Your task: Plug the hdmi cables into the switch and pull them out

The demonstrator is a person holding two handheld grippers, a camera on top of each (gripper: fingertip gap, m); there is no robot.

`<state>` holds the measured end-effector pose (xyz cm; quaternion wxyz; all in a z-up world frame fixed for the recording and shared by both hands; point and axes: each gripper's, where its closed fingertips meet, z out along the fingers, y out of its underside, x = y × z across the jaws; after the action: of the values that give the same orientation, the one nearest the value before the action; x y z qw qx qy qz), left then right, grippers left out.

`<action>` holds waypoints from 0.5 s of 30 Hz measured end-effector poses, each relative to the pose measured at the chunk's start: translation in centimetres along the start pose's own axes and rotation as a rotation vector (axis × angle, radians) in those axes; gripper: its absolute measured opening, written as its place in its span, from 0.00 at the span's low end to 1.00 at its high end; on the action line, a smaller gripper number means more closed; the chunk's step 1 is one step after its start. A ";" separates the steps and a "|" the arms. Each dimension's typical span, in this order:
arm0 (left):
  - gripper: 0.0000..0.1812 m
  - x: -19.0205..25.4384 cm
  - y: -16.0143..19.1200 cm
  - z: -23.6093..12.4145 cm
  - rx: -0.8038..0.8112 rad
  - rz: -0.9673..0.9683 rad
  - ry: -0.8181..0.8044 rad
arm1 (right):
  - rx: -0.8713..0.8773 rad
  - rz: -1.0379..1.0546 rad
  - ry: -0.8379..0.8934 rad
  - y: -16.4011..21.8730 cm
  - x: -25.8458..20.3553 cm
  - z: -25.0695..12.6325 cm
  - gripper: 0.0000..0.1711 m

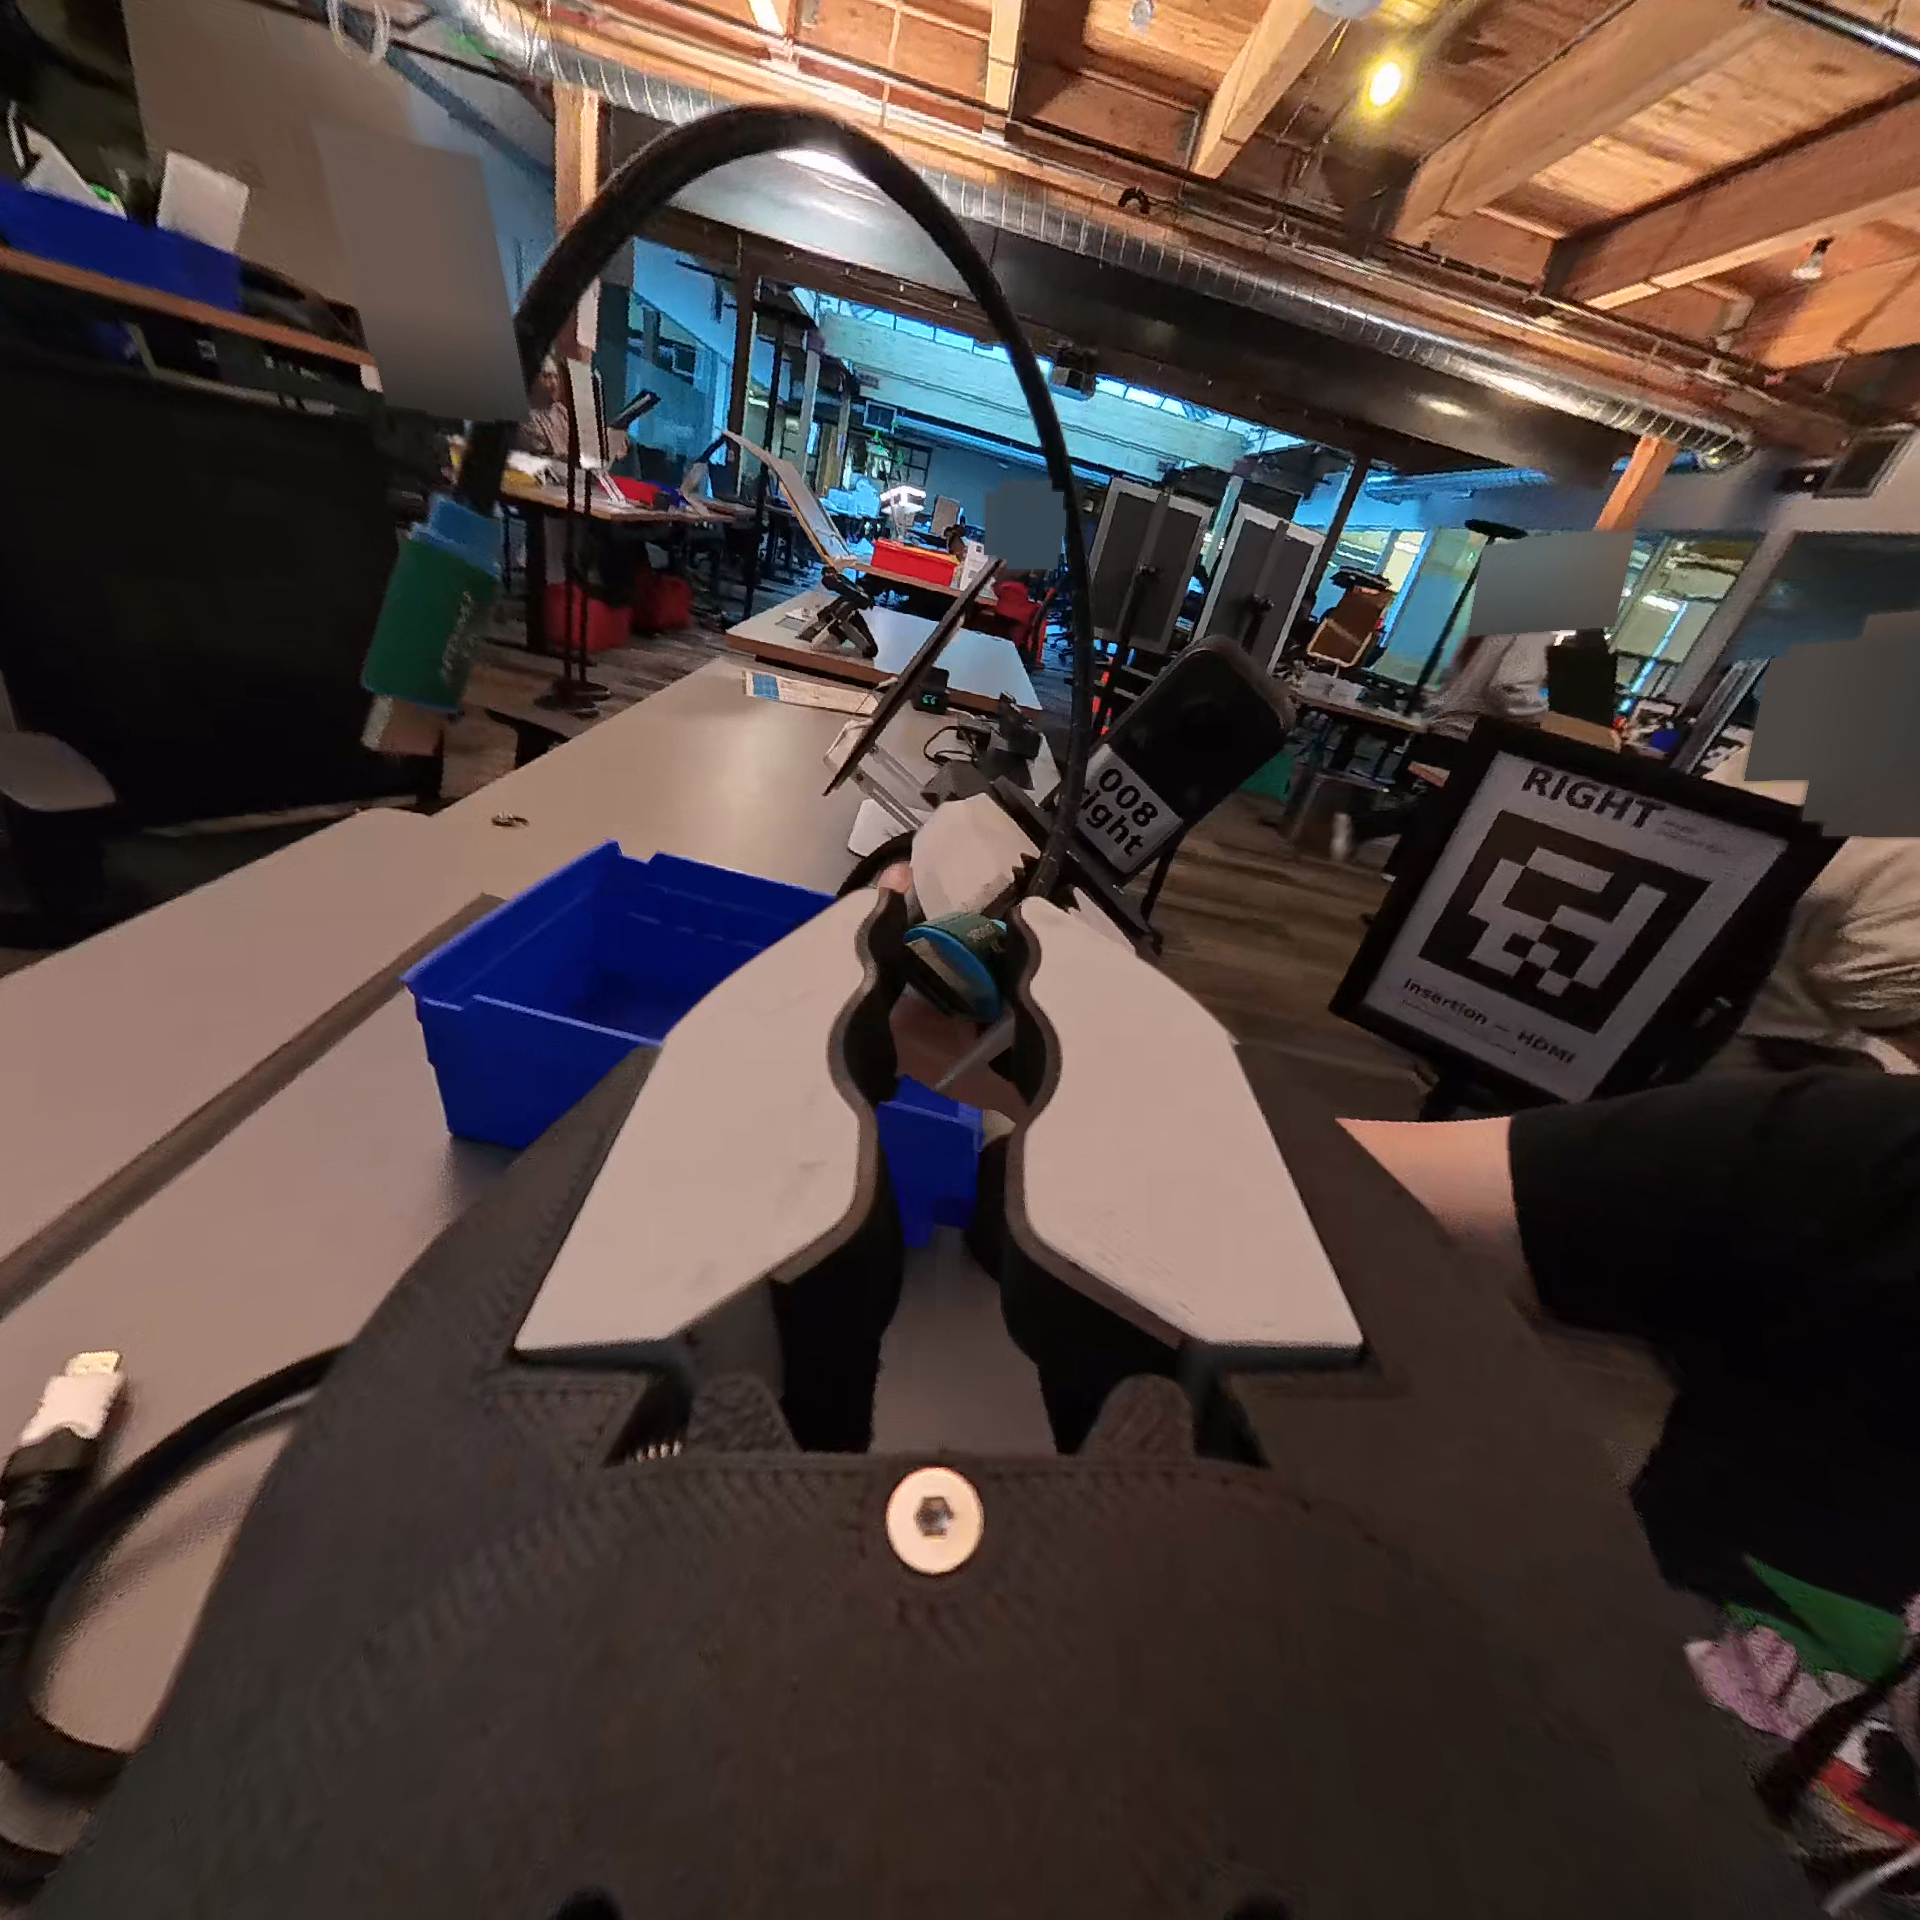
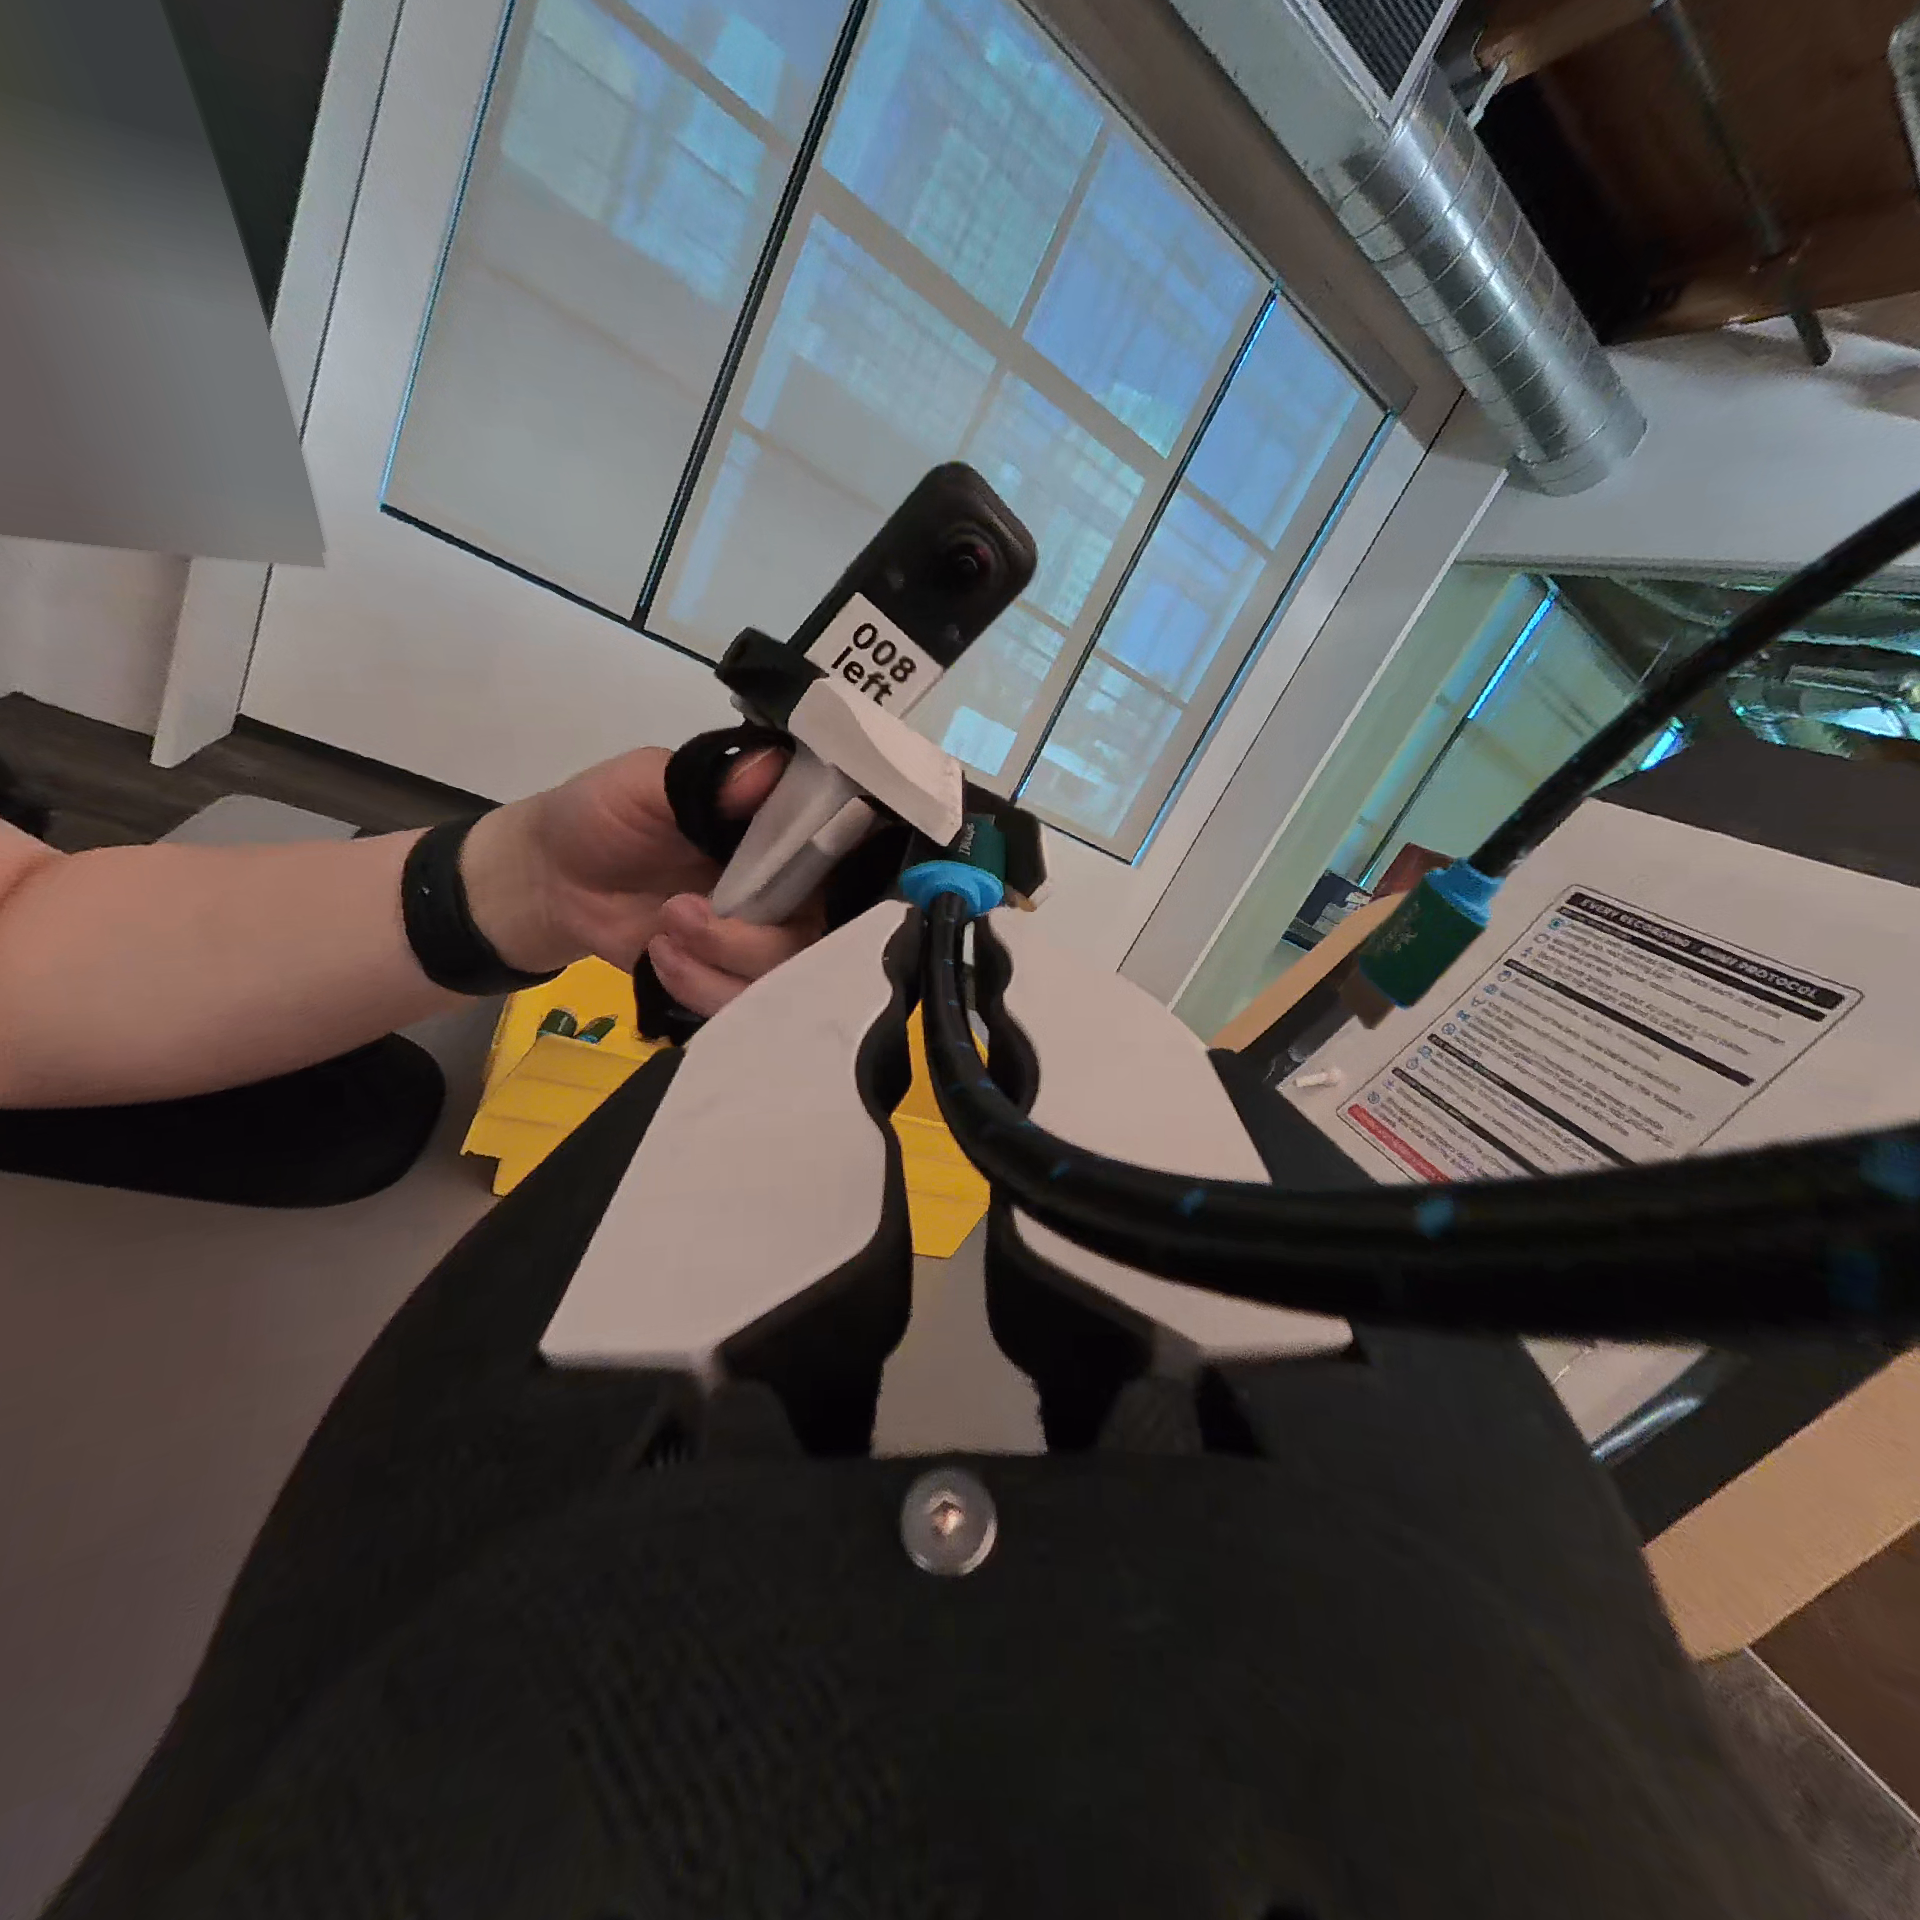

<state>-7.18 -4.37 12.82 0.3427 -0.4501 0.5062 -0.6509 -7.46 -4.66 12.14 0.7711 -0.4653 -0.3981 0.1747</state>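
Observation:
A black HDMI cable (image 1: pixel 1049 436) arcs up in front of me. Its green plug with a blue collar (image 1: pixel 951 951) is pinched between the tips of my left gripper (image 1: pixel 951 920), which is shut on it. In the right wrist view the same plug (image 2: pixel 977 847) sits in the left gripper (image 2: pixel 971 831). My right gripper (image 2: pixel 940 930) is shut on the cable (image 2: pixel 956 1029) just behind the blue collar. The cable's other green plug (image 2: pixel 1423 940) hangs free at the right. Both grippers are held above the table. No switch shows in either view.
A blue bin (image 1: pixel 582 977) stands on the grey table (image 1: pixel 208 1039) just beyond my left gripper. A white plug on another cable (image 1: pixel 73 1397) lies at the lower left. A yellow bin (image 2: pixel 551 1091) sits under the person's hand. A framed marker sign (image 1: pixel 1558 925) and a printed sheet (image 2: pixel 1590 1039) stand at the right.

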 end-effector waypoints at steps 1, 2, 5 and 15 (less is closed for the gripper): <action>0.09 0.0 -0.1 0.0 0.010 0.026 -0.004 | -0.006 0.006 0.013 0.0 0.1 0.1 0.06; 0.10 0.1 -0.2 0.0 0.017 0.051 -0.010 | -0.009 0.014 0.018 -0.1 0.2 0.1 0.05; 0.10 0.3 -0.4 -0.1 0.024 0.082 -0.010 | -0.004 -0.002 0.027 -0.4 0.0 0.1 0.04; 0.09 1.0 -0.9 -0.3 0.024 0.194 -0.056 | 0.042 0.170 -0.008 -1.2 0.0 0.3 0.04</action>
<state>-7.74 -4.91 13.94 0.4235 -0.4128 0.5296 -0.6081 -7.84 -5.07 13.26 0.7614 -0.4806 -0.3563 0.2498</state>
